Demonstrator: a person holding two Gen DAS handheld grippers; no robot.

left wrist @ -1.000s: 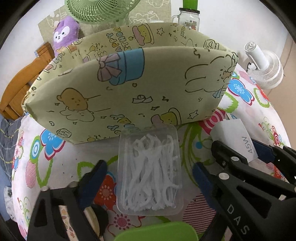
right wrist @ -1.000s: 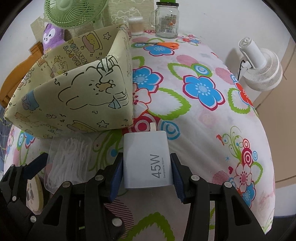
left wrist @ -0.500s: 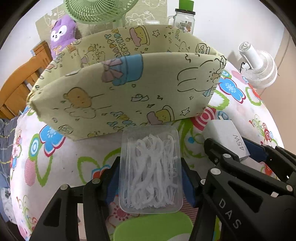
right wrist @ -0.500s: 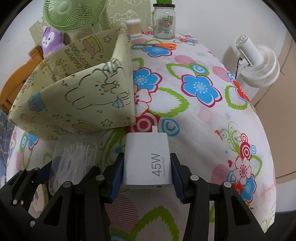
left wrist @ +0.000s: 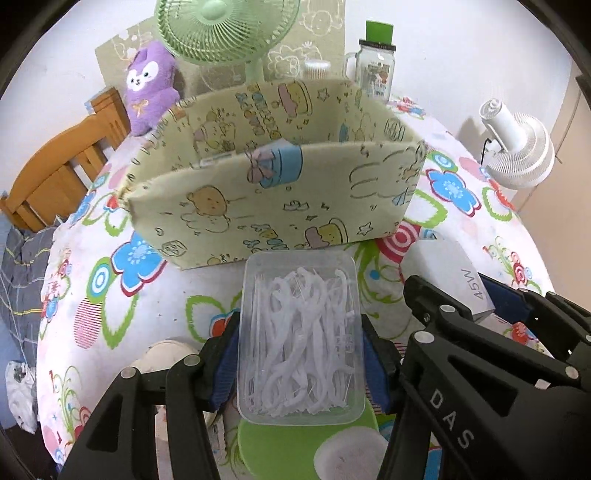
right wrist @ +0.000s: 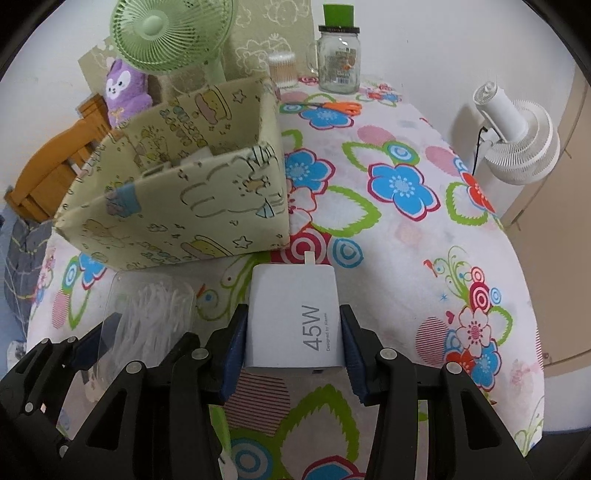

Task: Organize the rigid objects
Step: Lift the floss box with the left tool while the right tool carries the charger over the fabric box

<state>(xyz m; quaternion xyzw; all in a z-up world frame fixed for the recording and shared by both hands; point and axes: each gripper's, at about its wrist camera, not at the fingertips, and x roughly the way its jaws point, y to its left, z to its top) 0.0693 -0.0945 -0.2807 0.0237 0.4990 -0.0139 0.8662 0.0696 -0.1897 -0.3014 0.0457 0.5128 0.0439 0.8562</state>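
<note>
Clear floss-pick box (left wrist: 300, 334), white 45W charger (right wrist: 293, 319), both before open cartoon-print bin (left wrist: 280, 199)

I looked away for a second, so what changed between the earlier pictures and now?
The left tool closed on the floss pick box and lifted it off the table, toward the fabric bin. The right tool kept its grip on the 45W charger, also raised slightly.

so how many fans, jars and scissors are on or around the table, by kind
fans: 2, the green fan and the white fan
jars: 1, the glass jar with a green lid
scissors: 1, the orange scissors
total: 4
</note>
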